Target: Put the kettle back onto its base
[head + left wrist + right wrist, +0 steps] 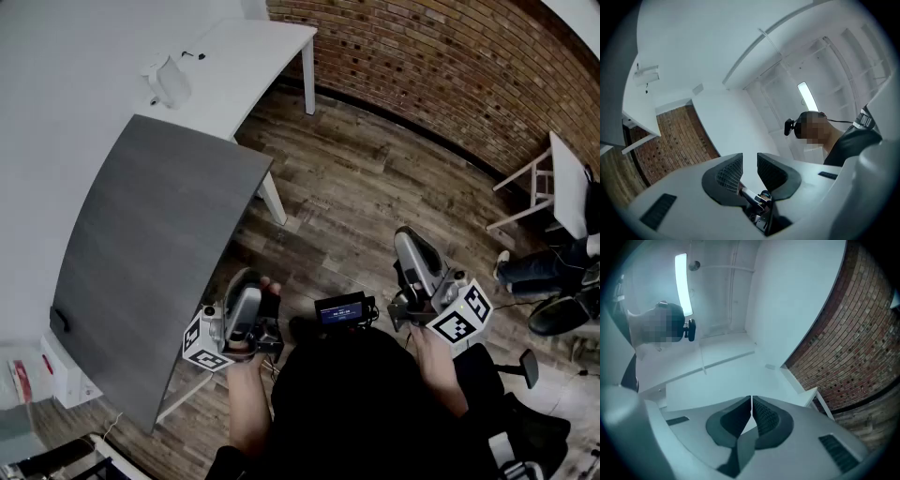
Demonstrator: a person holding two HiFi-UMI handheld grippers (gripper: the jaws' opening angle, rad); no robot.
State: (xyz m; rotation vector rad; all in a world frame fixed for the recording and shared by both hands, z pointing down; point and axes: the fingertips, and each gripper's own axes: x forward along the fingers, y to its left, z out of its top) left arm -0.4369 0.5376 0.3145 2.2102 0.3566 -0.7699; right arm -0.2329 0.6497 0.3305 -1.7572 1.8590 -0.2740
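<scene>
No kettle or base can be told for sure in any view. A small white object (167,80) stands on the far white table (262,52); what it is stays unclear. My left gripper (246,279) is held at waist height beside the grey table (150,253), its jaws nearly together with nothing between them (750,161). My right gripper (409,236) hangs over the wooden floor, pads touching and empty (751,401). Both gripper views look up at white wall and ceiling, and each catches my head with its camera.
A brick wall (441,66) runs along the back. At the right stand a white table with a chair (536,183), a seated person's leg (539,267) and an office chair base (527,367). Wooden floor (347,187) lies between the tables.
</scene>
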